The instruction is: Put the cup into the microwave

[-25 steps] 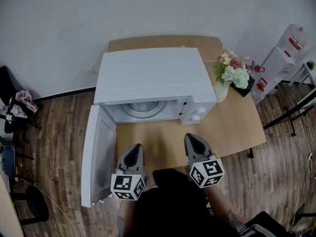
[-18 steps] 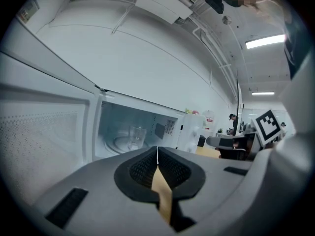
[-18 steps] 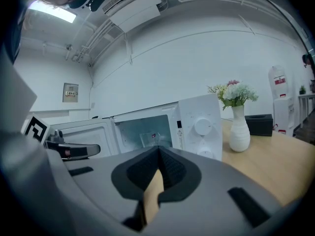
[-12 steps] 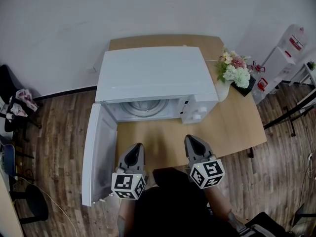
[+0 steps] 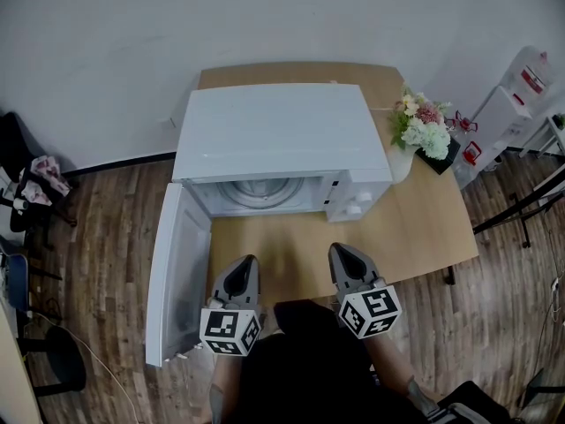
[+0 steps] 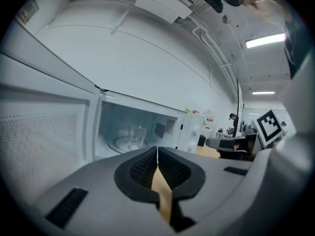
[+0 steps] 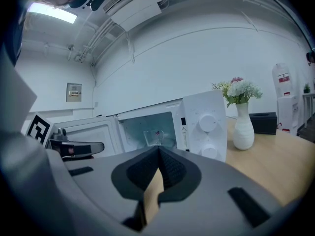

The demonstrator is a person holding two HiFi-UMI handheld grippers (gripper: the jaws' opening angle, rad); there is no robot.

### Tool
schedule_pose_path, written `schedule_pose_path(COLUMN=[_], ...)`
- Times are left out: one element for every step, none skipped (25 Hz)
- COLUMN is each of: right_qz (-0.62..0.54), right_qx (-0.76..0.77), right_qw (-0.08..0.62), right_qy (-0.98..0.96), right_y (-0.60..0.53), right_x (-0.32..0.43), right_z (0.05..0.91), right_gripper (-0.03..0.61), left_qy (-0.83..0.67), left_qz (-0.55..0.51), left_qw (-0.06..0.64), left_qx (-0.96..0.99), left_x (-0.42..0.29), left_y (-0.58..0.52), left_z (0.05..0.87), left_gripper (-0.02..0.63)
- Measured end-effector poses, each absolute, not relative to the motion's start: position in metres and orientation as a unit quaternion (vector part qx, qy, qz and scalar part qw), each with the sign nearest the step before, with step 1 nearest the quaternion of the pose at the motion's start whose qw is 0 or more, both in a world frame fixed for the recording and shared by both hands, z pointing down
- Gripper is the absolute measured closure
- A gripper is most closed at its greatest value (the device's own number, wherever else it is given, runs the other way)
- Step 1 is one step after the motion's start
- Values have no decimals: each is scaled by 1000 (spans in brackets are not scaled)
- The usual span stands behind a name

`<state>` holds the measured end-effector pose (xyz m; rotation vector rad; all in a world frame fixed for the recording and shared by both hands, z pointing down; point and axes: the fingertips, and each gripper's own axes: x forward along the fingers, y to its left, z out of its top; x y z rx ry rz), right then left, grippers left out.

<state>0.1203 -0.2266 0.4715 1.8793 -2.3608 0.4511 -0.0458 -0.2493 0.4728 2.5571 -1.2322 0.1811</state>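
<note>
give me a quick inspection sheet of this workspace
surface: wooden table, microwave standing on it
job's things: microwave with door swung open; clear cup already inside on the turntable
clutter: vase of flowers right of the microwave
grippers: left gripper and right gripper both shut, empty, over the table's near edge
cables: thin cable on the floor at left
surroundings: wood floor, white wall, water dispenser at right

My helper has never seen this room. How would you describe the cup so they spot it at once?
Find the white microwave on the wooden table, its door swung open. Inside, on the turntable, stands the cup: clear glass, the only thing in there.
</note>
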Motion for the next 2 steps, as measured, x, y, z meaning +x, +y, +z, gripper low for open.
schedule_pose_path(right_qz=[148, 148], right_qx=[614, 613], right_qw=[46, 46], right_qy=[-774, -775], right_y=[-227, -227], right_x=[120, 119], right_z=[472, 472], right_gripper=[588, 588], left_qy=[-428, -428], left_qz=[63, 64], left_qw=[148, 148], left_qx=[889, 889], left_x=[-45, -45], left_y=[-249, -249], left_z=[473, 473], left_gripper=[606, 606])
